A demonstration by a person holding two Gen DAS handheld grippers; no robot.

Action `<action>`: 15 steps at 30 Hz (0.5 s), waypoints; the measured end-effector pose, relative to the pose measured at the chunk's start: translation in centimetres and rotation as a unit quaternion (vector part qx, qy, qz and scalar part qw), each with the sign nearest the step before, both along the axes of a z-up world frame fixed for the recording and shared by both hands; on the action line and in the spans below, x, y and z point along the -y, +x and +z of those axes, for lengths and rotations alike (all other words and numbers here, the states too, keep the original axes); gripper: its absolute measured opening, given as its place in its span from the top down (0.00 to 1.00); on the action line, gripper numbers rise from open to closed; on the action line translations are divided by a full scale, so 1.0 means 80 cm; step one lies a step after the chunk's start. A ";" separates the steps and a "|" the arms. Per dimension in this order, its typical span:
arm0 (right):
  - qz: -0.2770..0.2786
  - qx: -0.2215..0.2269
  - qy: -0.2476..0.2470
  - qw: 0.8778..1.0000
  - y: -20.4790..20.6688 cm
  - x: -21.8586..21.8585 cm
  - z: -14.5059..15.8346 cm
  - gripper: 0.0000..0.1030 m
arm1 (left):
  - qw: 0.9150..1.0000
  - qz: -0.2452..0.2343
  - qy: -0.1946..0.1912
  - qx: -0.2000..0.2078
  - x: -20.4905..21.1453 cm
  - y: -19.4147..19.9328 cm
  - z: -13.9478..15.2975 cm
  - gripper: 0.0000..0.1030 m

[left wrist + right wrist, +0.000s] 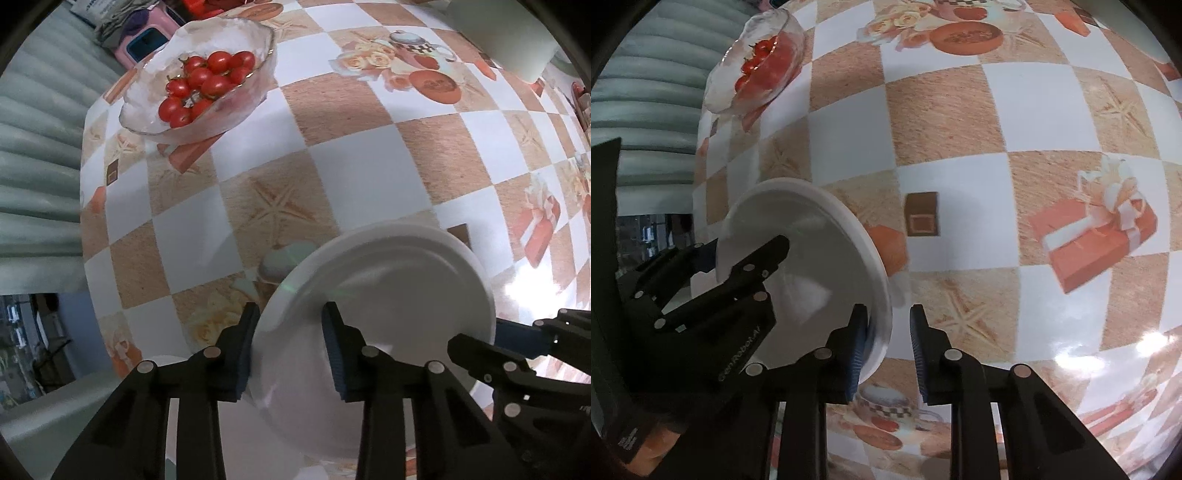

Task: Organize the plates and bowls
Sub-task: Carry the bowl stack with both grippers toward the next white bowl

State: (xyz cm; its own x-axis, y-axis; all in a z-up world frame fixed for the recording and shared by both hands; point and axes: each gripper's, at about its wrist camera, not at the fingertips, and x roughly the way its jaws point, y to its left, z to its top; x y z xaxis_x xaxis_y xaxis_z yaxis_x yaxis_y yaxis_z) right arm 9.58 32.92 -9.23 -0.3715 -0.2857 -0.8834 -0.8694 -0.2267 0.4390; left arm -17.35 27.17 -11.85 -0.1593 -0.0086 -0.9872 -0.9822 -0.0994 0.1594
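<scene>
A white plate [391, 295] lies on the checked tablecloth [354, 173], near its left edge. My left gripper [291, 314] points straight down over the plate's near-left rim. One pad is outside the rim, the other on the inner face, and it is shut on the rim. My right gripper [886, 314] holds the opposite rim [882, 295]: the inner finger lies over the plate's face and the outer pad sits by its edge. The left wrist view shows the right gripper [480, 338] clamped on that rim. The right wrist view shows the left gripper [748, 245] on the plate's far side.
A clear glass bowl [236, 40] of cherry tomatoes [203, 81] stands at the table's far left corner; it also shows as the bowl [790, 40] in the right wrist view. A pale boxy object [517, 33] sits at the far right. Ribbed grey-green upholstery [37, 147] lies beyond the table's left edge.
</scene>
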 end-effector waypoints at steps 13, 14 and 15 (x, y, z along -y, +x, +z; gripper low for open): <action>0.057 0.069 0.016 0.996 0.088 0.014 0.002 0.76 | 0.999 -0.002 0.001 0.053 0.039 0.105 -0.008 0.70; 0.057 0.072 0.015 0.996 0.097 0.018 0.001 0.76 | 0.998 -0.002 0.001 0.058 0.044 0.113 -0.009 0.70; 0.057 0.074 0.013 0.996 0.102 0.021 0.000 0.76 | 0.998 -0.001 0.000 0.064 0.049 0.121 -0.010 0.70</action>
